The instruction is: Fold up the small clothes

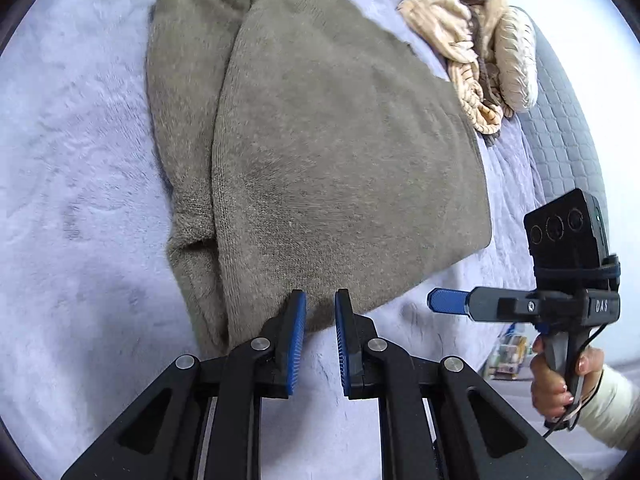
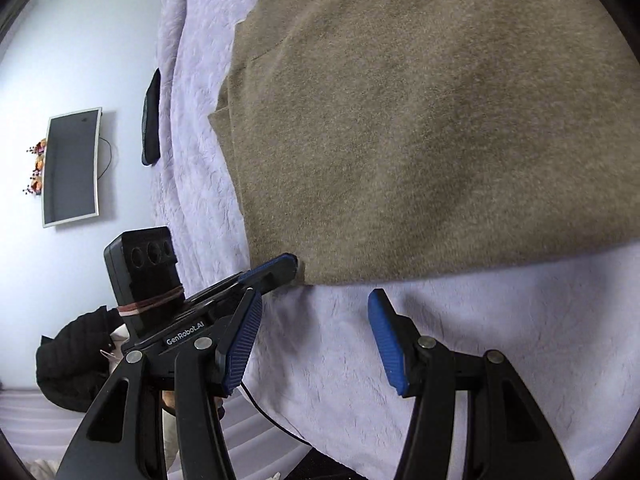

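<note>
An olive-brown knit sweater [image 1: 320, 140] lies folded on a fuzzy lavender blanket [image 1: 80, 160]; a second layer sticks out along its left side. My left gripper [image 1: 320, 306] is shut on the sweater's near hem, with cloth filling the narrow gap between the pads. The right wrist view shows the left gripper [image 2: 290, 266] pinching the near left corner of the sweater [image 2: 420, 120]. My right gripper [image 2: 316, 300] is open over the blanket [image 2: 480, 340] just short of the hem, holding nothing. From the left wrist view, the right gripper [image 1: 436, 302] comes in from the right, held by a hand [image 1: 556, 376].
A heap of beige striped clothes [image 1: 472, 48] lies at the far right of the bed, beside a grey quilted cover [image 1: 560, 140]. A dark object [image 2: 151, 120] rests at the bed's left edge. A screen [image 2: 70, 168] hangs on the wall, and a black jacket [image 2: 68, 364] lies below it.
</note>
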### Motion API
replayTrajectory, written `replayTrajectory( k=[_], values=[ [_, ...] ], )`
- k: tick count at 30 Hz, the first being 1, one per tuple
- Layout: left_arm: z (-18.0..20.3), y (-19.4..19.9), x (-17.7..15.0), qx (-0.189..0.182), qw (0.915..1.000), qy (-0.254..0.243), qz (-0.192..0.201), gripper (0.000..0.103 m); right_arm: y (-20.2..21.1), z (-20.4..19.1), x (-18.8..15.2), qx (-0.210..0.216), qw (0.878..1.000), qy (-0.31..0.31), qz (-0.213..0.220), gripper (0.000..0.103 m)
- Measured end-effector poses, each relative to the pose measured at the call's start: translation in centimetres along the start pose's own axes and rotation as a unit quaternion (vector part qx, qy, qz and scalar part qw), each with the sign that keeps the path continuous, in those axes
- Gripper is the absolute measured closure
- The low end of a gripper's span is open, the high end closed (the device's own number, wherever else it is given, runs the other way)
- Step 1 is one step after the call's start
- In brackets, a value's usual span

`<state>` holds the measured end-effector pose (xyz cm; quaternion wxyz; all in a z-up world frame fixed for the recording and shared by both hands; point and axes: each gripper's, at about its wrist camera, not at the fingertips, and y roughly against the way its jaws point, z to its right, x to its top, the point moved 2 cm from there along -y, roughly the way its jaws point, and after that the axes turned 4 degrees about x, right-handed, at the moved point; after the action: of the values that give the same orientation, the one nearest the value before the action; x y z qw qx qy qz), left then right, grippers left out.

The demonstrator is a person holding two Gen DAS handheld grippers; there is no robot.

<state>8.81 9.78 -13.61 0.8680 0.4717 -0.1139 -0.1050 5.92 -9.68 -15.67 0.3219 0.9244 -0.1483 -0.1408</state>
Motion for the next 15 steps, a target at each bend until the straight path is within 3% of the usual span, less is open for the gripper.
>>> replayTrajectory(
  k=[2, 3, 4, 6, 10, 15],
  values=[
    [0.5, 1.8, -0.8, 0.043, 0.9982, -0.019, 0.036, 0.088, 0.6, -0.2, -0.6, -0.002, 1.000, 0.009, 0.003, 0.043],
    [0.6, 2.5, -1.2, 0.062, 0.9967, -0.021, 0.048, 0.061, 0.8, -0.2, -0.9, -0.003, 1.000, 0.013, 0.003, 0.041],
    [0.4, 3.1, -1.6, 0.076, 0.9951, -0.017, 0.060, 0.007, 0.9, -0.3, -1.2, -0.003, 1.000, 0.017, 0.004, 0.038],
    [-0.4, 4.4, -2.3, 0.105, 0.9902, 0.006, 0.092, 0.001, 0.9, -0.3, -1.7, -0.006, 1.000, 0.026, 0.003, 0.034],
    [-2.0, 3.9, -2.5, 0.087, 0.9929, 0.042, 0.070, 0.001, 0.6, -0.4, -2.5, -0.022, 0.999, 0.036, -0.005, 0.034],
    [-0.8, 3.0, -0.9, 0.073, 0.9943, 0.011, 0.077, 0.001, 0.4, -0.3, -3.3, -0.022, 0.999, 0.036, -0.012, 0.034]
  ],
)
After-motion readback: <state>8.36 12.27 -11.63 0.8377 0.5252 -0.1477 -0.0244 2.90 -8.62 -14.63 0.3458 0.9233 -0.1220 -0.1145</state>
